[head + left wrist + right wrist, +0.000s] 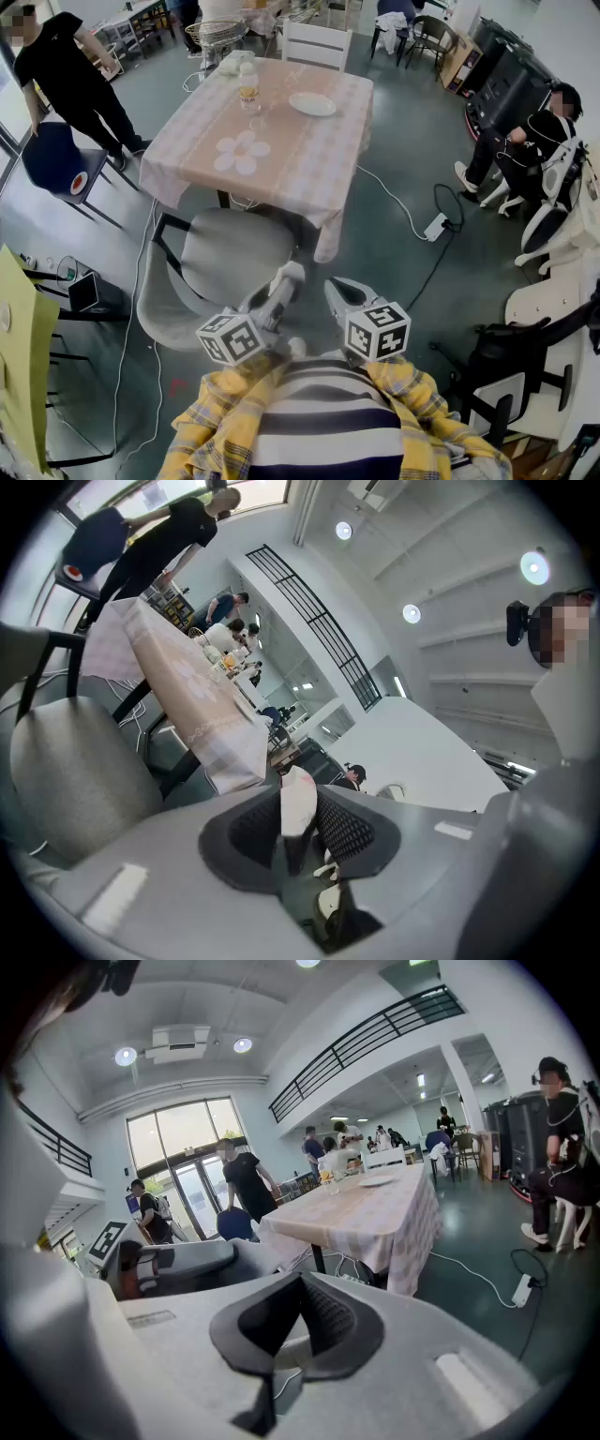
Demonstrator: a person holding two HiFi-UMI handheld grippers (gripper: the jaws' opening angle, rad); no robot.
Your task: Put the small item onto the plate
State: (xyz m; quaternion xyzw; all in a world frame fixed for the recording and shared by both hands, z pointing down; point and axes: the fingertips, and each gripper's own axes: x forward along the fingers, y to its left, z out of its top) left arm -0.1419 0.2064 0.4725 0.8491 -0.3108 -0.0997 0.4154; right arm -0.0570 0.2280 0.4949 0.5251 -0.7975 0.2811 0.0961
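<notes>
The small item (pixel 298 806) is white w/ a pink tip. It's pinched tight btw. the pads of the left gripper (pixel 300 785). Can't tell what it is. In the head view it's too small to see.

The right gripper (pixel 300 1281) has its jaws closed, tips touching, nothing in them.

The striped top (pixel 323 422) at the bottom hides the hands & most of both handles.

The plate (pixel 312 104) is white & sits on the far part of the table (pixel 281 164), well apart from both grippers. A bottle (pixel 247 86) stands near it.

A grey chair (pixel 225 253) sits at the table's near edge, btw. the grippers & the table. The floor right of the table is open, but a power strip (pixel 437 226) w/ cables lies there.

One person in black (pixel 66 70) stands far left by a blue chair (pixel 52 159). A seated person (pixel 525 150) is at the right, partly hidden by white chairs (pixel 553 211).
</notes>
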